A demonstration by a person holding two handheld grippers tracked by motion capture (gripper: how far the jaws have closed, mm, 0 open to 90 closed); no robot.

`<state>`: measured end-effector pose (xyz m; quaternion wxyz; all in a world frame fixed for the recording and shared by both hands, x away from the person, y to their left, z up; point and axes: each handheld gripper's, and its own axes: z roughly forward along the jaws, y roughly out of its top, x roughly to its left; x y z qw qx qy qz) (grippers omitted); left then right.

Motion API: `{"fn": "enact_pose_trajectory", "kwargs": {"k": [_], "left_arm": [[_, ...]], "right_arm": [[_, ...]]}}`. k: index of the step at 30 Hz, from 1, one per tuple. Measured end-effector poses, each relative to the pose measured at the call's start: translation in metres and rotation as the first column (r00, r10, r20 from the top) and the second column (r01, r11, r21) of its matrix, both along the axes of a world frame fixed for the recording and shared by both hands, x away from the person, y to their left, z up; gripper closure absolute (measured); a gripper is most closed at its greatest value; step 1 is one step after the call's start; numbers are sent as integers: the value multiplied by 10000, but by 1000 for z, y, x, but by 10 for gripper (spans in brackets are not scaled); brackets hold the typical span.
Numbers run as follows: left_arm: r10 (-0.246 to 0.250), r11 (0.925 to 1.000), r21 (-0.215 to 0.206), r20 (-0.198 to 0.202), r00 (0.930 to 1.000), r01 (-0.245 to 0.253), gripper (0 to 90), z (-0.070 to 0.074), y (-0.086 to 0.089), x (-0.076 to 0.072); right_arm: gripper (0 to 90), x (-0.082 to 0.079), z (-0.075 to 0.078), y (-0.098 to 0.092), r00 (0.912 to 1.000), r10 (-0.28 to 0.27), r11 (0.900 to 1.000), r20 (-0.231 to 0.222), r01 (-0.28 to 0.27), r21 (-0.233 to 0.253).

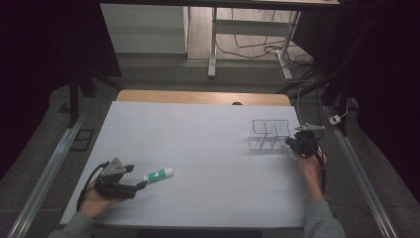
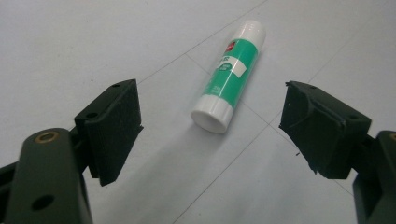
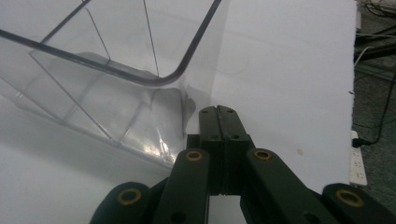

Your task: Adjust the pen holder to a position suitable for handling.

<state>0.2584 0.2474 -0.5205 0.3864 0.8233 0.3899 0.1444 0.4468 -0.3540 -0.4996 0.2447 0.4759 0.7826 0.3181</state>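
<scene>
Two wide-spread jaws of the left gripper (image 2: 212, 126) frame the glue stick (image 2: 229, 74); closing off-centre could roll it away. Right gripper (image 3: 218, 112), closed empty, touches the clear organizer (image 3: 107, 70).

Left tool (image 1: 139, 177) nears the glue stick (image 1: 158, 174) (lying flat) on the table (image 1: 198, 139).
</scene>
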Motion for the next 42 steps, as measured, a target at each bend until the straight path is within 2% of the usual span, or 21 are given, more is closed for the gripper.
{"fn": "enact_pose_trajectory", "kwargs": {"k": [7,19,23,42], "left_arm": [[17,10000,12,21,10000,-17,199,0,0,0],[12,10000,12,41,10000,-12,199,0,1,0],[0,10000,20,51,10000,0,199,0,1,0],[8,10000,79,26,10000,-9,198,0,0,0]], "right_arm": [[890,-1,2,8,9995,307,9995,57,-306,-111],[890,-2,1,19,9972,738,9972,135,-739,77],[890,-1,2,24,9962,807,9964,339,-815,232],[890,4,2,39,9894,1372,9899,471,-1387,293]]}}
